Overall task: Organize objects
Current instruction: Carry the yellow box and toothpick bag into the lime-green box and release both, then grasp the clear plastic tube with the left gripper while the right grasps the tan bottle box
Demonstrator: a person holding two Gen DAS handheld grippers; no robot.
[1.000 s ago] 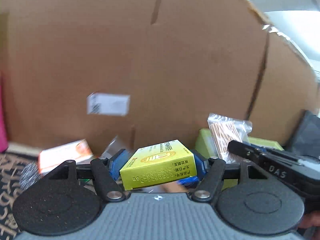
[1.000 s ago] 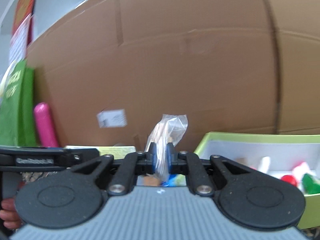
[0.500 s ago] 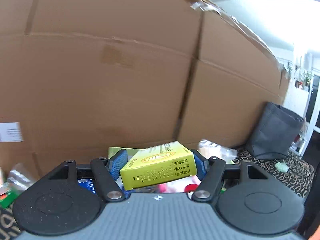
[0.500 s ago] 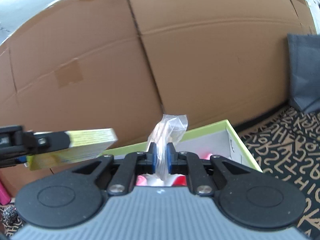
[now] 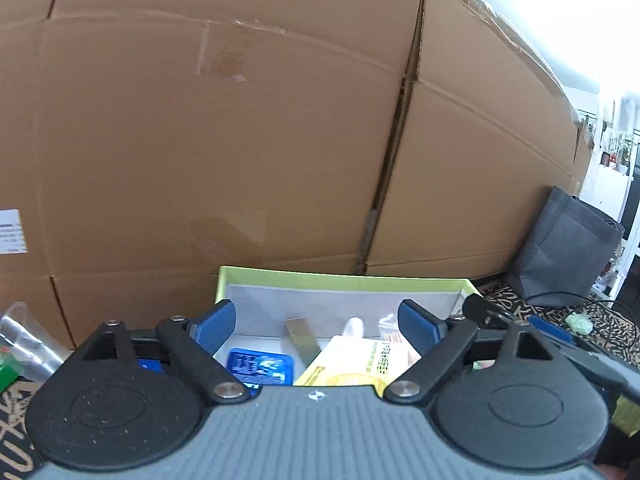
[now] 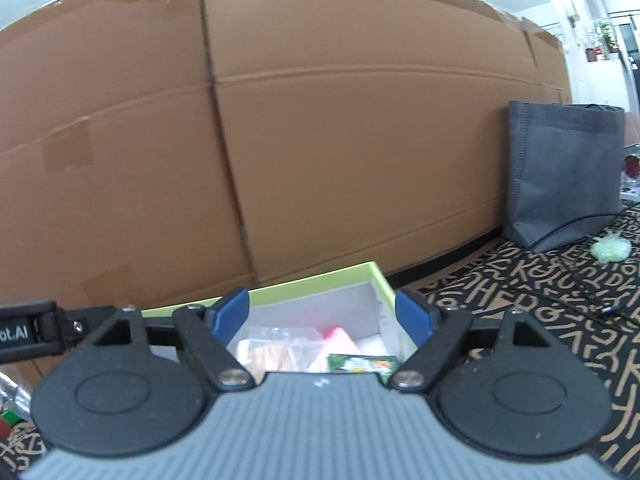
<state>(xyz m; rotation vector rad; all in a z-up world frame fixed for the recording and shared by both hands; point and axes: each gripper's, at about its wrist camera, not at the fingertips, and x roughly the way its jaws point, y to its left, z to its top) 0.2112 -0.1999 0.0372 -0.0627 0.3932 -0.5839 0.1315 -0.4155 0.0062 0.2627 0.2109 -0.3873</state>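
Both grippers, left gripper (image 5: 316, 330) and right gripper (image 6: 322, 316), are hovering over the green-rimmed, white-lined cardboard box (image 5: 340, 276), jaws just opened, spread and empty. The yellow carton (image 5: 352, 364) and clear plastic packet (image 6: 276, 346) are lying inside, directly below.

The left claw (image 5: 316, 326) is standing wide open, its blue pads (image 5: 214, 326) spread apart with nothing pressed between them; its jaws have just been opening. It is pointing forward and tilting slightly downward. The right claw (image 6: 322, 316) is likewise gaping, its blue pads (image 6: 232, 312) parted and gripping nothing, and its jaws have just been opening too. It is also angling gently downward. In the left wrist view the right claw's finger is showing just to the right, so the two claws are hovering side by side.
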